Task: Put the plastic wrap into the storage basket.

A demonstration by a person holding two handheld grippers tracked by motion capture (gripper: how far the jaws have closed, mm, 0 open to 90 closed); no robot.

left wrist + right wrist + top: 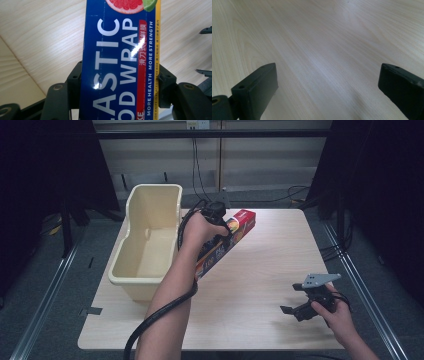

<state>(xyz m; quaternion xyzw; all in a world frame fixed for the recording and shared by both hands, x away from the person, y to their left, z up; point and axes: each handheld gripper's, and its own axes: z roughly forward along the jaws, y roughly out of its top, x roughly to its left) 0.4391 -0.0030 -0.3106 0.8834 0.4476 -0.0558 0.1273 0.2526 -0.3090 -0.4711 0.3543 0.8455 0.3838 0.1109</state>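
The left gripper (120,82) is clamped across the plastic wrap box (227,242), which sits beside the cream tub (150,237) on the table (260,285). Its long axis runs from 7 to 1 o'clock, red end at 1. It looks light, stiff cardboard with glossy, slippery faces; gripping mid-length across the narrow sides suits it. The right gripper (305,309), at 4 o'clock, hangs spread wide, holding nothing

Dim surroundings, glare on box (117,62)

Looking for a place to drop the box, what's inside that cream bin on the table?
The cream bin looks empty: bare floor and inner walls in the high view. The person's left forearm hides its near right corner. The plastic wrap box is beside it, in the left gripper.
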